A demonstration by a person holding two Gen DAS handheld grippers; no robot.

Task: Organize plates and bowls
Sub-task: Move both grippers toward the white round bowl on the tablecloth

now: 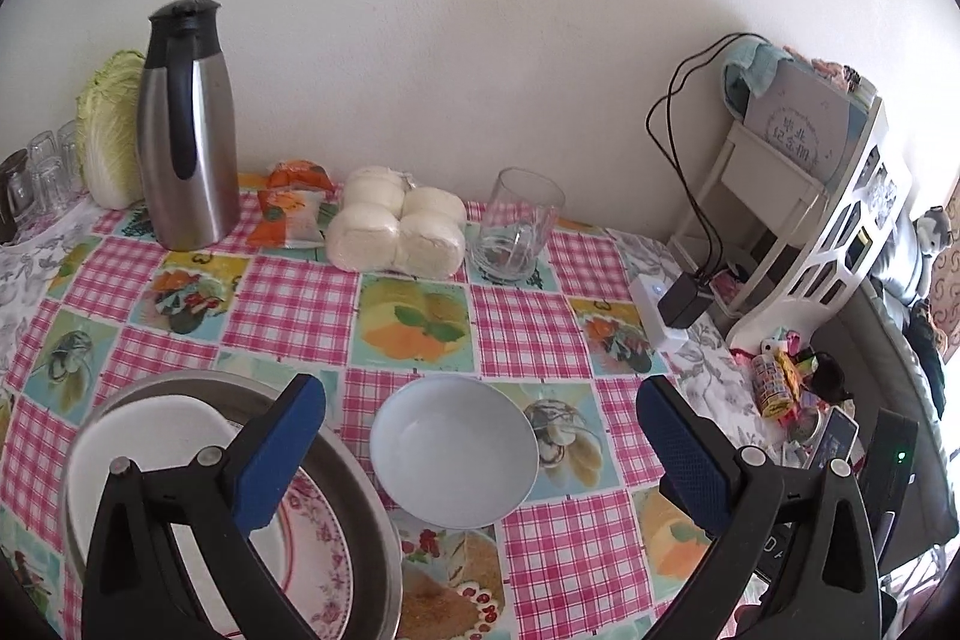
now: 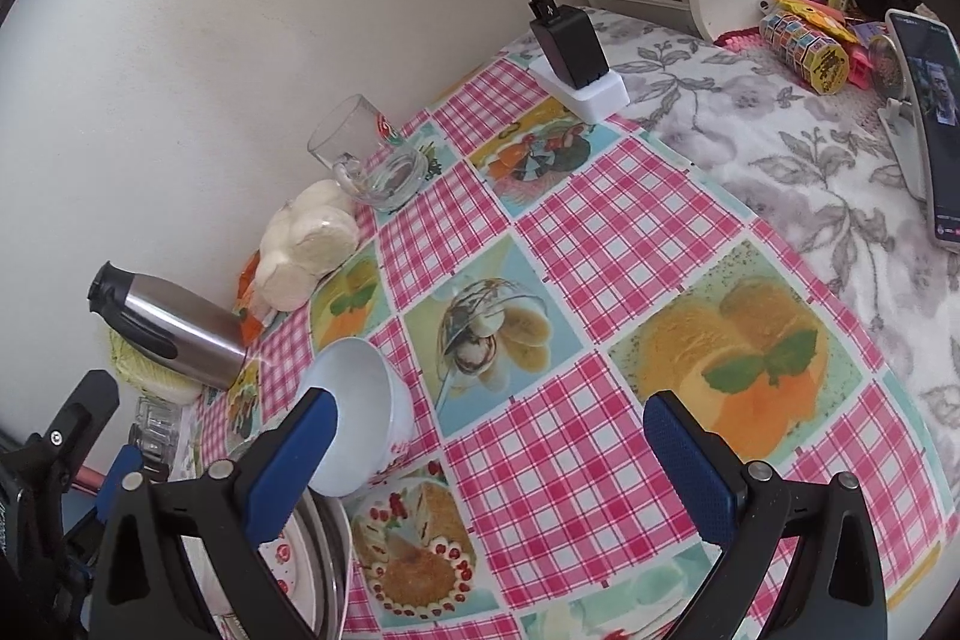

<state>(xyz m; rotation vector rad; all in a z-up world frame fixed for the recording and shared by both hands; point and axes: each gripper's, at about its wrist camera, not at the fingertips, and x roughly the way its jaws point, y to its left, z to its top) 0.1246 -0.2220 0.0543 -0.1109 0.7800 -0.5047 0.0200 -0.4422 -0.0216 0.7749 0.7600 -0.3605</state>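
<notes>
A pale blue bowl (image 1: 454, 451) stands empty on the checked tablecloth, right between and just ahead of my left gripper (image 1: 480, 448), which is open. At the lower left a round metal tray (image 1: 366, 496) holds a white plate (image 1: 126, 448) and a flower-rimmed plate (image 1: 318, 550); the left finger (image 1: 276, 454) hangs over the tray. In the right wrist view the same bowl (image 2: 354, 418) sits by the left fingertip of my right gripper (image 2: 489, 454), open above bare tablecloth. The tray's edge (image 2: 333, 568) shows at the bottom left.
Along the wall stand a steel thermos (image 1: 183, 130), a cabbage (image 1: 108, 130), a bag of white buns (image 1: 396, 232), a snack packet (image 1: 294, 208) and a glass mug (image 1: 516, 226). A charger on a white block (image 2: 576, 58), a white shelf (image 1: 798, 220), small clutter (image 2: 810, 34) and a phone (image 2: 933, 124) are to the right.
</notes>
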